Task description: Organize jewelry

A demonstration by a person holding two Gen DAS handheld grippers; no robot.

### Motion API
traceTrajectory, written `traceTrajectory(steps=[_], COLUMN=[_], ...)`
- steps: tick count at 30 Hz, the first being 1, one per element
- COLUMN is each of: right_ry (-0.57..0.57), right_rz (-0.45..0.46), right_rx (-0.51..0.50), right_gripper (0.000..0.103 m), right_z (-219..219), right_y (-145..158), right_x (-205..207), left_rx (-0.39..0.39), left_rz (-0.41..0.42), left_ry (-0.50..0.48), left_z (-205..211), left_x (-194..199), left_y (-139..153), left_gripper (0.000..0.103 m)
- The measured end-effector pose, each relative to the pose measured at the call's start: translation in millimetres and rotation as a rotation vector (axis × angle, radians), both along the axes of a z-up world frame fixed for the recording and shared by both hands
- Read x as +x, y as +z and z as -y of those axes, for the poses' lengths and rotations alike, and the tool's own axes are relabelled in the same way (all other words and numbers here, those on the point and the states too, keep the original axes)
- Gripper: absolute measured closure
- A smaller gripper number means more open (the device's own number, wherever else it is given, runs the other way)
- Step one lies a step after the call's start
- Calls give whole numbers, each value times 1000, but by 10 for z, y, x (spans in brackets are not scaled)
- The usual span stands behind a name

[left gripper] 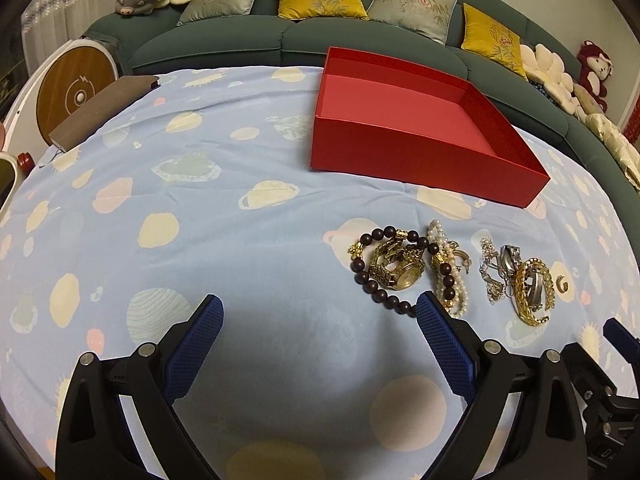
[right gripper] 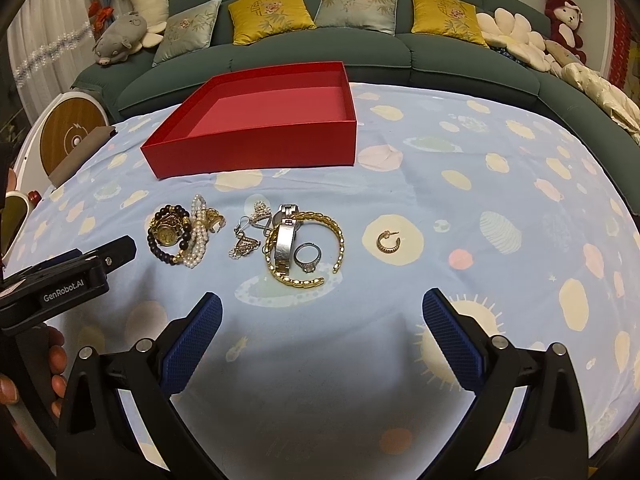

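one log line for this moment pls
stage: start | left gripper: open, empty | right gripper: open, empty | red box: empty | jewelry pile: on cloth

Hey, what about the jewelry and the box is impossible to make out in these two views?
- Box floor: near strip hidden behind its front wall, both views.
- Bead bracelet: near end hidden behind the left gripper finger, left view.
- Silver chain pile: tangled and small; the number of pieces is unclear.
- Ring stone: too small to identify.
- Watch dial: too small to read.
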State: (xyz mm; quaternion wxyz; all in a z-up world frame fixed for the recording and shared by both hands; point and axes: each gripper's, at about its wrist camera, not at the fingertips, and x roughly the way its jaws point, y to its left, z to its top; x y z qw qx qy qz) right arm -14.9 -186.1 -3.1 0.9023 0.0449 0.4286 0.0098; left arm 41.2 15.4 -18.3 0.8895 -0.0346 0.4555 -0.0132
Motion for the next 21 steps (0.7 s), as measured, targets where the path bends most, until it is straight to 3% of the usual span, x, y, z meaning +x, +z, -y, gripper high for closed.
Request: traceTrajectory(steps=[3,8,15,18,20,21], right_ry=[-5,-18,-27,-20,-9,-3], right_rz=[-1,-9,-13,-10,-8,-8], right_rx=[2,13,16,8,5,4], right_gripper=[5,5,5,5,5,5], right_z=[21,82,138,135,125,116], right_y=[-6,-25,-53,-72,-88,-97], right_x=[25,70,130,198,242,259], left_rx=[26,27,80,83,75,70], left_rz=[10,-5,28,42,47,46], left_ry=[-23,-43,-56,-80,-95,-97], left_z=[51,96,183,233,249,247], left_x=[56,146,183,178,176,177], left_y=[-33,-105,-170,-155,-140,-134], left_gripper=[10,27,34,51,73,77])
